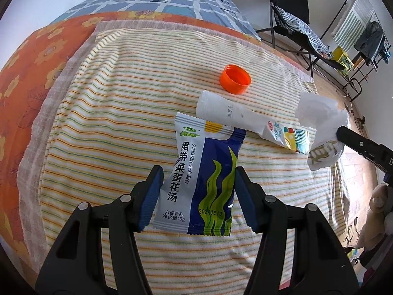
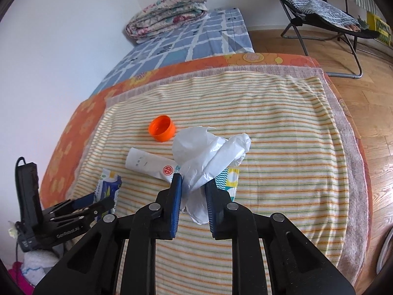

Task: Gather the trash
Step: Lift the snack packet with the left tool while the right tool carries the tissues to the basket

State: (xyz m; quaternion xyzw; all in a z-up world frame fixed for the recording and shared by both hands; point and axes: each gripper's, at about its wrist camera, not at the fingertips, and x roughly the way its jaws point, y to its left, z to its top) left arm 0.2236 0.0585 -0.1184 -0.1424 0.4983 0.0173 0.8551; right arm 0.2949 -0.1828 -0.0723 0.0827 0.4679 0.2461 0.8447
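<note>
We work over a bed (image 2: 172,41) spread with a striped towel (image 2: 282,127), where the trash lies. Our right gripper (image 2: 192,194) has its jaws drawn in tight on a crumpled white plastic bag (image 2: 208,152), which bunches up between the pads. Our left gripper (image 1: 196,196) holds a blue-and-white soup packet (image 1: 199,179) at a middling width, pads against its two long edges, its long axis running away along the fingers.

Still loose on the towel are a white paper sachet (image 1: 240,120) and, just beyond it, an orange bottle cap (image 1: 235,78), open side up. The sachet lies slantwise, one end by the packet's top, the other reaching under the bag. It sits just ahead of the right gripper, so we judge that hand nearer, though both are full.
</note>
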